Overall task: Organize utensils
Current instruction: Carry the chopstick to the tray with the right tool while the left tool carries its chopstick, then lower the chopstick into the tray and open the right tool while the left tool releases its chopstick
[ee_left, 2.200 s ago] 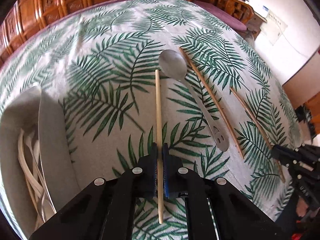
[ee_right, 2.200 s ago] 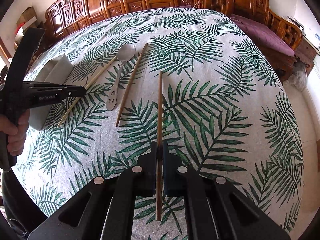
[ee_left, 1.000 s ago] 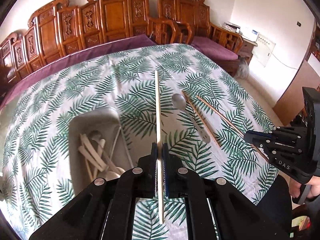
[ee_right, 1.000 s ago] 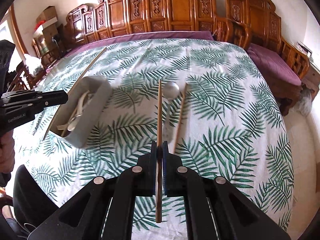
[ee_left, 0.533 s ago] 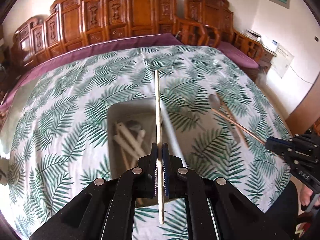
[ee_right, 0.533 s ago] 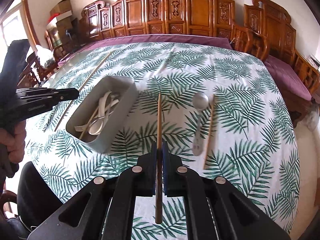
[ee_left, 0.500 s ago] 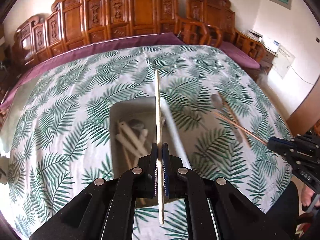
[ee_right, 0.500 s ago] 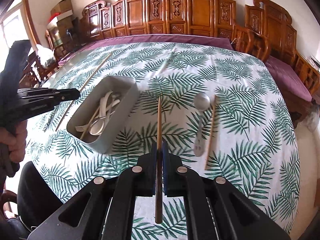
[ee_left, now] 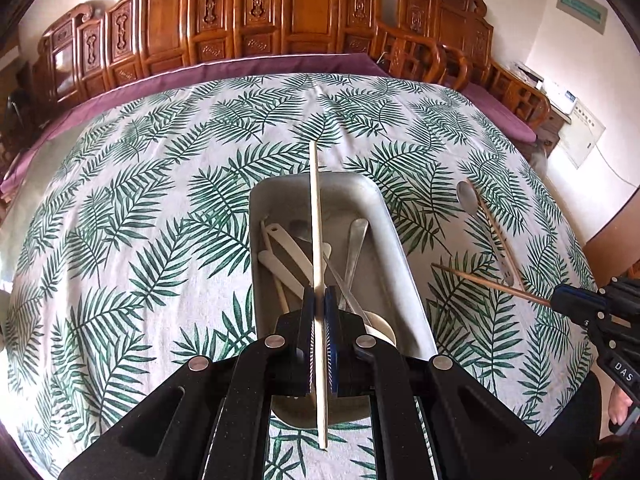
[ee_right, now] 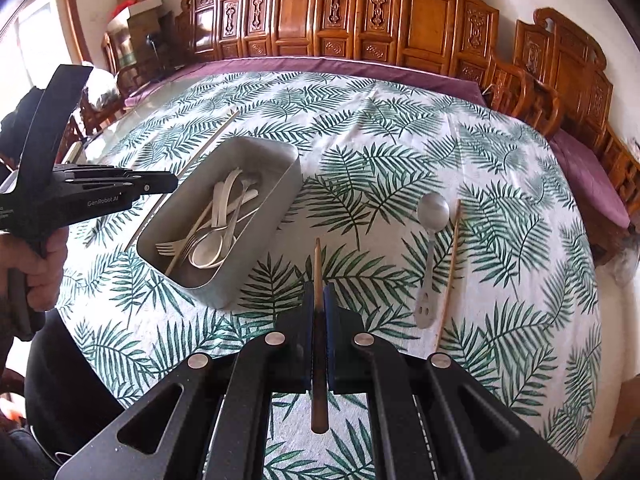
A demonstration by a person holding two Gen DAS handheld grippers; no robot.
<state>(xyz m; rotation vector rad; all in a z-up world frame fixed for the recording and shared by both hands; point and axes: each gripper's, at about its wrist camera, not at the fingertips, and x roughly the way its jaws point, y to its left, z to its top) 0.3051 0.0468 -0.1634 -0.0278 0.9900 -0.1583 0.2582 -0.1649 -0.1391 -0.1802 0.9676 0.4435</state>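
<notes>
My left gripper (ee_left: 319,300) is shut on a pale chopstick (ee_left: 316,216) and holds it lengthwise above the grey metal utensil box (ee_left: 384,216). The box (ee_right: 280,196) holds several spoons and forks (ee_right: 212,236). My right gripper (ee_right: 319,300) is shut on a brown chopstick (ee_right: 317,268), held above the cloth to the right of the box. It also shows in the left wrist view (ee_left: 480,278). A metal spoon (ee_right: 430,240) and another brown chopstick (ee_right: 450,264) lie on the cloth further right.
The round table carries a palm-leaf cloth (ee_right: 400,128). Carved wooden chairs (ee_right: 400,16) ring its far side. The table's near edge lies just below both grippers. The left gripper's body (ee_right: 80,196) hangs left of the box.
Both grippers lifted their chopsticks off the cloth and rose. The left gripper swung left until its chopstick hangs over the box. The right gripper drew back and turned towards the box.
</notes>
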